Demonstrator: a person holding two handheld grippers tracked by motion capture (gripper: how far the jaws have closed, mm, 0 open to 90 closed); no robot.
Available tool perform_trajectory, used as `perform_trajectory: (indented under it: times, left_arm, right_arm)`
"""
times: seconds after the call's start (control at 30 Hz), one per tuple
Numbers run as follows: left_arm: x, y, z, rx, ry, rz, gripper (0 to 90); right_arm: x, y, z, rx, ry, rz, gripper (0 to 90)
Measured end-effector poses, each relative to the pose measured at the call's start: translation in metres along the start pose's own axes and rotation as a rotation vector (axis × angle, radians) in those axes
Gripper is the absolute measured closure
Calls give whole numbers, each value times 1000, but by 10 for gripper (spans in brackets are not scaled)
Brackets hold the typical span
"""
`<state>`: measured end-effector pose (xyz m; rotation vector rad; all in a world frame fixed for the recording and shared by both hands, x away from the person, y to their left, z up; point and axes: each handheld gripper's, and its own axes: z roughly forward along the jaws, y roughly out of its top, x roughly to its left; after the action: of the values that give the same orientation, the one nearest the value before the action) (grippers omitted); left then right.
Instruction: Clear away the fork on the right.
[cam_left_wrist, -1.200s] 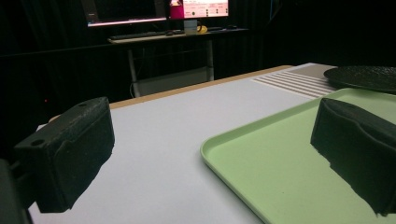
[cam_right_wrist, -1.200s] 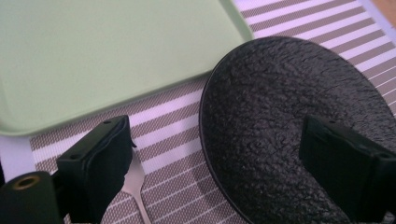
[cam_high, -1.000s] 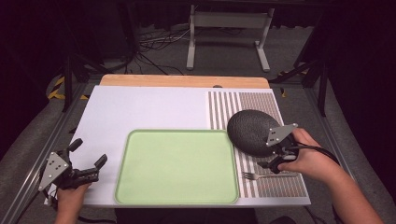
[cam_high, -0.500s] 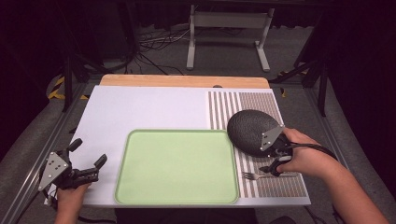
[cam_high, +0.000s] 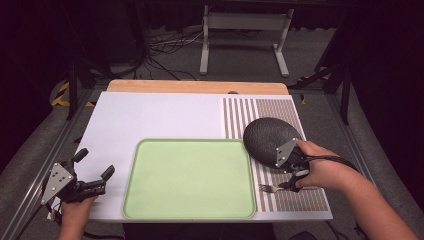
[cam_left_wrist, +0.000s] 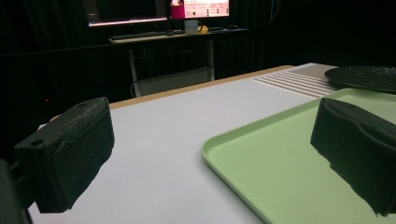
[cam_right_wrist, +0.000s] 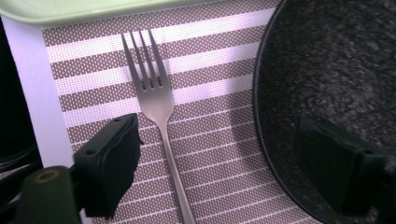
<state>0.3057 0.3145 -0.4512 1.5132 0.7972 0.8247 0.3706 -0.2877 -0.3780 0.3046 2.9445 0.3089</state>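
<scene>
Since a second ago my right gripper (cam_high: 295, 176) has slid a little toward the tray and its jaws have been closing slightly. My left gripper (cam_high: 95, 176) waits with its 2 jaws apart beside the green tray (cam_high: 190, 214). Rightward, the fork (cam_right_wrist: 156, 116) lies on the striped mat (cam_right_wrist: 93, 79) beside the dark plate (cam_right_wrist: 327, 74), between my right jaws, which are wide and untouching, ready to pinch its handle.

A lab: black curtains, floor cables (cam_high: 165, 42), monitors (cam_left_wrist: 159, 9) around a framed table (cam_high: 150, 115).

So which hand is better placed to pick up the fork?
Right. The right gripper hangs open over the fork; the left gripper sits open at the table's far corner, beyond the tray.
</scene>
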Motion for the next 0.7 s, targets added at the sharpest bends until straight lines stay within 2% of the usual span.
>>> perform_trajectory:
  times: [0.13,0.33,0.47,0.7]
  left_arm:
    - [0,0,0,0,0,-1,2]
    - [0,0,0,0,0,0,2]
    - [0,0,0,2,0,1,2]
    - [0,0,0,3,-1,2,2]
  right_arm:
    - [1,-1,5,28,29,-20,230]
    - [5,-2,14,77,61,-35,375]
    - [7,-2,21,148,90,-61,446]
    - [8,-2,28,215,115,-103,536]
